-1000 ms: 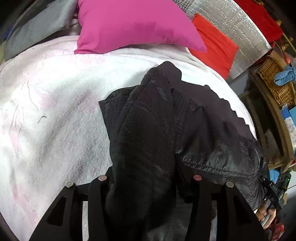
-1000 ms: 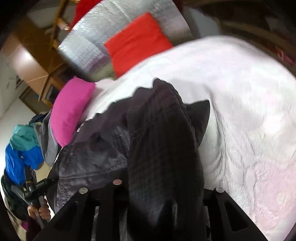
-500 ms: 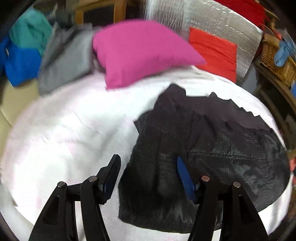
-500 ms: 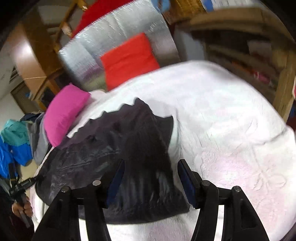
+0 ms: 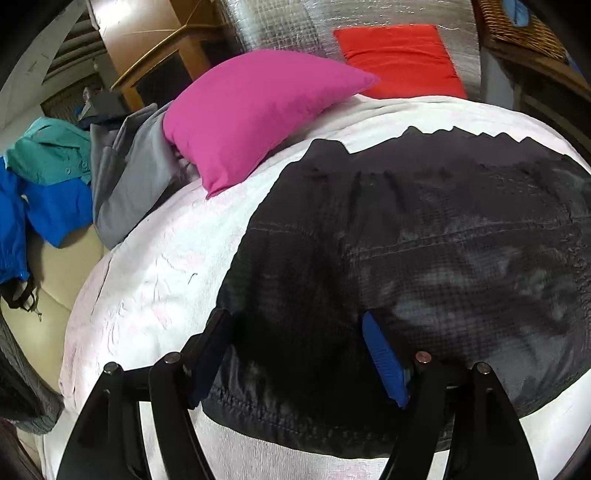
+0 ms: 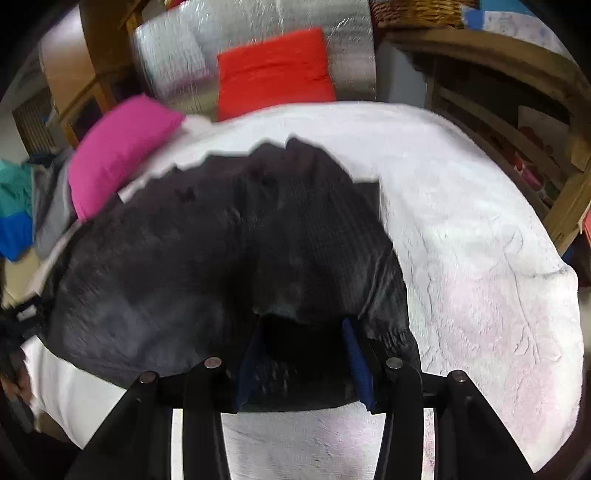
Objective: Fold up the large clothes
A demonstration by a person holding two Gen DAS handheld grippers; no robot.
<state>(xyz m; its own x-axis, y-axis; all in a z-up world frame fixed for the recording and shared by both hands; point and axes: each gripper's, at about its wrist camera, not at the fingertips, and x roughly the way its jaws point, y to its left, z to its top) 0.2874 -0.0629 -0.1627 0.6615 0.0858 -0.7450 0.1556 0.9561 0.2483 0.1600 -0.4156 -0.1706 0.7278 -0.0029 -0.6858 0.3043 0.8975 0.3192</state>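
A large black garment (image 5: 424,266) lies spread and partly folded on the white blanket (image 5: 155,280) of a bed. In the left wrist view my left gripper (image 5: 295,354) hovers over the garment's near left edge. Its jaws are opening, and the fabric lies under them without either blue pad pressing on it. The right wrist view shows the same garment (image 6: 184,258) with a thick fold near its right side. My right gripper (image 6: 301,365) stands over the near hem there. Its jaws are closing with dark fabric between the pads, which do not press on it.
A pink pillow (image 5: 258,110) and a red cushion (image 5: 399,59) lie at the far end, against a silver foil panel (image 5: 295,22). Grey (image 5: 125,177), teal and blue clothes (image 5: 48,206) are piled at the left. A wicker basket (image 6: 413,13) and wooden shelves (image 6: 517,122) stand to the right.
Both grippers had the black garment bunched in shut jaws. They have let go and drawn back and up, and the garment now lies flat on the blanket.
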